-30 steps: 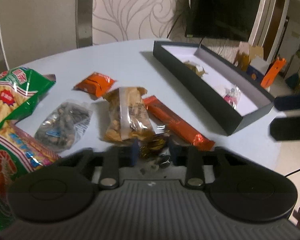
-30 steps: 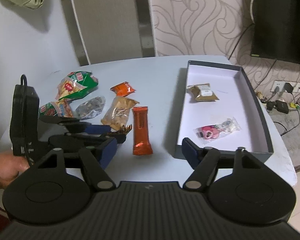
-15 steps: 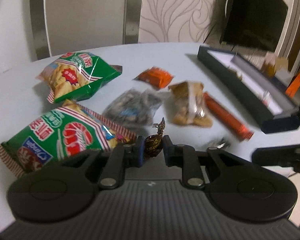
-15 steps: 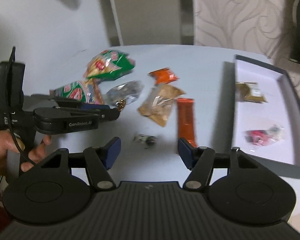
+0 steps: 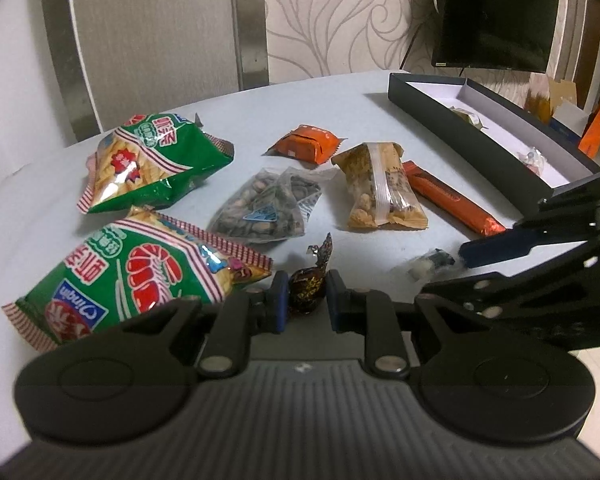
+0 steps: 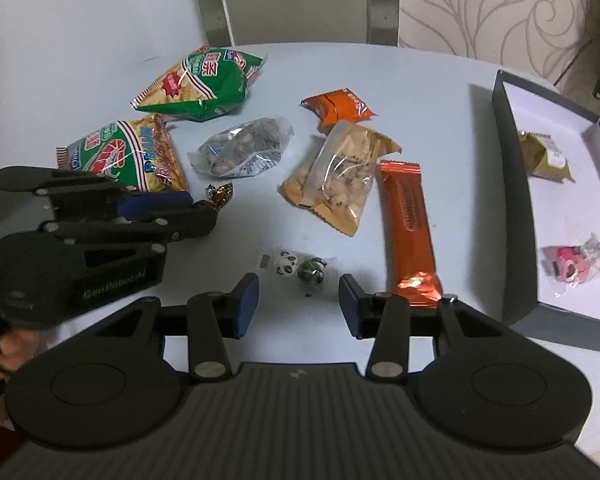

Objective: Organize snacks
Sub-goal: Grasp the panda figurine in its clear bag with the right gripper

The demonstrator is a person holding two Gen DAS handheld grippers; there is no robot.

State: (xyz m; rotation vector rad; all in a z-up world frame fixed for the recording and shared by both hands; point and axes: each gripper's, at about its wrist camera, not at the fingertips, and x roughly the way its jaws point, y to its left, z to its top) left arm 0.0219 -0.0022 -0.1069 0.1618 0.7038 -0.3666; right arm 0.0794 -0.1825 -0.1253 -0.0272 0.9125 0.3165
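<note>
Left gripper (image 5: pixel 307 294) is clamped on a small brown foil-wrapped candy with a twisted tail (image 5: pixel 308 288); pads press it from both sides, tail sticks up at 12 o'clock.

Right gripper (image 6: pixel 298 304) has its jaws closing, not yet touching anything. A tiny clear-wrapped panda-print candy (image 6: pixel 300 269) lies on the pale blue table (image 6: pixel 420 80) at 12 o'clock just ahead of the fingertips, in line with the gap and not yet between the pads. In the left wrist view it sits at 3 o'clock from the held candy.

Destination, I reckon: black shallow cardboard box with white lining (image 6: pixel 516 216), at 2–3 o'clock of the right gripper. It already holds a gold-brown sachet (image 6: pixel 546 158) and a clear bag with pink sweets (image 6: pixel 576 260).

Handling estimate for the panda candy:
- Very light, small, hard core inside slick crinkly film.
- Likely to squirt sideways if pinched off-centre or on the loose wrap end.
- Take hold across the two solid lumps in the middle, pads low to the table, not on the flat film tab at 9 o'clock.

Still loose on the table: two green shrimp-cracker bags (image 6: pixel 123 156), clear bag of seeds (image 6: pixel 243 148), clear peanut pack (image 6: pixel 340 176), long orange foil bar (image 6: pixel 410 232), small orange pouch (image 6: pixel 340 106). All soft, light, crinkly.
</note>
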